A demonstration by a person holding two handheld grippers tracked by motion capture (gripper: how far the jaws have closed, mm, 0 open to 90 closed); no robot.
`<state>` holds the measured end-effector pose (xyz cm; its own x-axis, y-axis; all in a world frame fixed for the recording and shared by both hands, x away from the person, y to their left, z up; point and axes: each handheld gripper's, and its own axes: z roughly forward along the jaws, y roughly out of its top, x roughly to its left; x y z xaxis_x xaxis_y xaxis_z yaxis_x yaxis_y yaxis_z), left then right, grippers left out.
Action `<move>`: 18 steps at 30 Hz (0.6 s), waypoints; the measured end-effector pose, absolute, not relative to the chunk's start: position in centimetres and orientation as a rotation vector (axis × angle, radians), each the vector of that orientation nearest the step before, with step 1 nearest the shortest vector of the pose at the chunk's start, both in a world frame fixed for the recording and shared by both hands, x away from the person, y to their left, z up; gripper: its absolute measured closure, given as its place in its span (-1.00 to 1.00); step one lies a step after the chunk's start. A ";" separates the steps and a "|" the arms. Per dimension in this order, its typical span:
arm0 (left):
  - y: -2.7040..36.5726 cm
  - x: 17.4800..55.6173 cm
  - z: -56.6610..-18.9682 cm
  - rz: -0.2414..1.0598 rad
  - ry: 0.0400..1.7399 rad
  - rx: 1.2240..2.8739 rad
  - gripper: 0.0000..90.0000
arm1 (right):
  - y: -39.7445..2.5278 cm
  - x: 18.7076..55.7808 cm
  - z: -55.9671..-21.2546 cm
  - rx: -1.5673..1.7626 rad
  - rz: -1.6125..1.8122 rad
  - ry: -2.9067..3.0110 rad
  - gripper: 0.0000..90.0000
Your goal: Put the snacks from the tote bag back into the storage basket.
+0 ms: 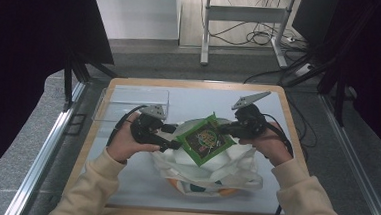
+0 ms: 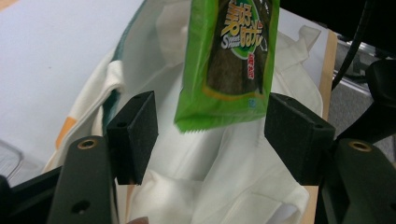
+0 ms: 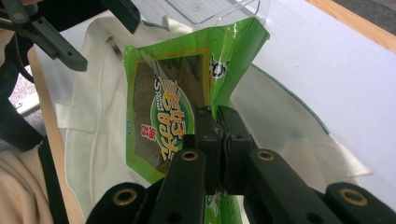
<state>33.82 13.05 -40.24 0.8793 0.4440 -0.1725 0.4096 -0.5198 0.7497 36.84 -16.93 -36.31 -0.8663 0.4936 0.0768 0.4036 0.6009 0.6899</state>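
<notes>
A green snack packet point(image 1: 205, 139) hangs tilted above a white cloth bag point(image 1: 224, 170) at the table's middle. My right gripper point(image 1: 228, 130) is shut on the packet's right edge; in the right gripper view the jaws pinch a fold of the packet point(image 3: 163, 107) at the right gripper point(image 3: 221, 122). My left gripper point(image 1: 175, 144) is at the packet's left corner, open. In the left gripper view its pads point(image 2: 135, 133) stand wide apart around the left gripper point(image 2: 212, 128), and the packet's lower end point(image 2: 229, 60) hangs between and beyond them, touching neither. The bag point(image 2: 224, 182) lies underneath.
A clear plastic tray point(image 1: 128, 102) lies at the table's back left, behind my left hand, and its corner point(image 3: 215, 9) is seen beyond the packet. The bag point(image 3: 93, 135) has orange and green print at its front edge point(image 1: 223, 191). The wooden table rim point(image 1: 200, 84) bounds the white surface.
</notes>
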 end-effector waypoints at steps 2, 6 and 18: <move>12.8 34.2 -40.5 0.037 0.610 2.186 -0.23 | -16.8 36.9 -36.4 0.750 1.119 2.708 0.93; 12.4 34.9 -41.0 0.010 0.617 2.197 -0.17 | -16.2 36.9 -36.5 0.721 1.124 2.718 0.93; 11.8 34.9 -42.1 -0.040 0.579 2.239 0.26 | -13.9 36.5 -36.5 0.586 1.126 2.743 0.93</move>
<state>34.91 11.85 -42.06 0.8945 0.3931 -0.2129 0.4189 -0.5706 0.7064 36.50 -13.94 -36.54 -0.9180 0.3949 0.0363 0.3066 0.6487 0.6965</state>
